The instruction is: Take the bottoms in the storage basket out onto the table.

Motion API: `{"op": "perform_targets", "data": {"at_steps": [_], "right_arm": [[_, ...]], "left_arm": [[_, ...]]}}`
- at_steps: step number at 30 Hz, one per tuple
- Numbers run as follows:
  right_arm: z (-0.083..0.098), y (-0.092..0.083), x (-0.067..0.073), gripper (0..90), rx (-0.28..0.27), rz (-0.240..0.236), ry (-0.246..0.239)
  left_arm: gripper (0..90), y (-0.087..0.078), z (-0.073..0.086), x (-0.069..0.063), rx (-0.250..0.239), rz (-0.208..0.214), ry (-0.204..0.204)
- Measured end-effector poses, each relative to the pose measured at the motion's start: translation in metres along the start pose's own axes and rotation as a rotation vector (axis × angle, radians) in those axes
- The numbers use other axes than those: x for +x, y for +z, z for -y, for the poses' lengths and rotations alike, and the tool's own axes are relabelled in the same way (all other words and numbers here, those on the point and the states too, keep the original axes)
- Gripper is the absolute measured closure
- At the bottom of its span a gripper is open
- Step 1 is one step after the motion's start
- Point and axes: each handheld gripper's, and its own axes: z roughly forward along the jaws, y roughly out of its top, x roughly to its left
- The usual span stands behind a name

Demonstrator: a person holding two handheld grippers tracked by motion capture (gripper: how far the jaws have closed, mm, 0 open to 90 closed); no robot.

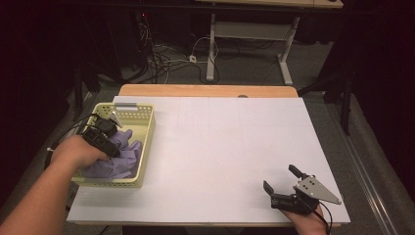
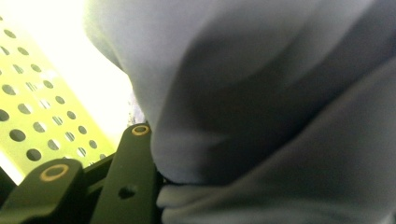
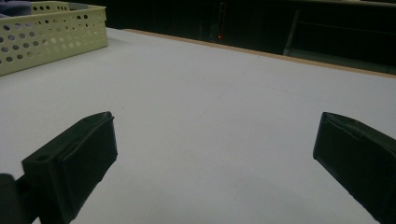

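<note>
A pale yellow perforated basket (image 1: 147,126) stands at the table's left edge with a purple cloth (image 1: 123,155) bunched inside it. My left gripper (image 1: 112,149) reaches down into the basket and is shut on the cloth. In the left gripper view the cloth (image 2: 261,116) bulges right against one black finger (image 2: 133,172), with the basket wall (image 2: 42,107) behind; the other finger is hidden by the fabric. My right gripper (image 1: 280,178) rests at the table's front right corner, open with nothing between its fingers, as the right gripper view (image 3: 217,140) also shows.
A white sheet (image 1: 220,147) covers the table, with a wooden strip (image 1: 205,90) along the far edge. The basket (image 3: 51,39) lies far off to the left of the right gripper. Cables and desk legs (image 1: 211,54) stand on the floor beyond.
</note>
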Motion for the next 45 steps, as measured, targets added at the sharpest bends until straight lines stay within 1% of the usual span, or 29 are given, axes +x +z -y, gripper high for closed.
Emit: {"op": "perform_targets", "data": {"at_steps": [1, 5, 7, 8, 9, 13, 16, 21, 26, 31, 34, 37, 38, 41, 42, 45], "right_arm": [[0.000, 0.000, 0.000, 0.3, 0.000, 0.000, 0.001], [0.000, 0.001, 0.000, 0.3, 0.002, 0.000, -0.001], [0.001, 0.001, 0.001, 0.3, 0.003, 0.000, -0.003], [0.001, 0.001, 0.001, 0.3, 0.003, 0.000, -0.003], [0.001, 0.001, 0.001, 0.3, 0.004, 0.000, -0.004], [0.000, 0.001, 0.000, 0.3, 0.002, 0.002, -0.004], [0.000, 0.000, 0.000, 0.3, 0.001, 0.004, -0.003], [0.000, 0.000, 0.000, 0.3, 0.000, 0.005, -0.004], [0.000, -0.001, 0.000, 0.3, -0.005, 0.006, 0.002], [0.000, -0.001, 0.000, 0.3, -0.006, 0.007, 0.003], [-0.001, -0.001, 0.000, 0.3, -0.007, 0.008, 0.004], [-0.001, -0.002, 0.000, 0.3, -0.010, 0.007, 0.005], [-0.001, -0.002, 0.000, 0.3, -0.010, 0.007, 0.005], [-0.001, -0.003, -0.001, 0.3, -0.010, 0.006, 0.002], [-0.001, -0.003, -0.001, 0.3, -0.012, 0.008, 0.002], [-0.001, -0.003, -0.001, 0.3, -0.015, 0.008, 0.002]], "left_arm": [[63.1, -0.002, 0.000, 0.000, -0.005, 0.000, 0.005], [63.2, -0.009, 0.000, 0.001, -0.016, 0.025, 0.006], [63.2, -0.012, -0.001, 0.001, -0.014, 0.026, 0.009], [63.2, -0.014, -0.001, 0.001, -0.016, 0.022, 0.017], [63.4, -0.016, -0.001, 0.002, -0.018, 0.027, 0.015], [63.4, -0.021, -0.003, 0.002, -0.009, 0.029, 0.011], [63.5, -0.027, -0.005, 0.001, -0.004, 0.038, 0.012], [63.6, -0.036, -0.007, -0.004, -0.002, 0.051, 0.023], [63.5, -0.044, -0.011, -0.010, 0.006, 0.052, 0.037], [63.5, -0.051, -0.013, -0.014, 0.013, 0.045, 0.035], [63.5, -0.057, -0.014, -0.018, 0.009, 0.041, 0.043], [63.5, -0.066, -0.015, -0.022, -0.002, 0.036, 0.044], [63.5, -0.066, -0.015, -0.022, -0.002, 0.036, 0.044], [63.5, -0.076, -0.017, -0.027, -0.007, 0.025, 0.050], [63.5, -0.076, -0.017, -0.027, -0.007, 0.025, 0.050], [63.4, -0.083, -0.018, -0.031, -0.020, 0.017, 0.052]]}}
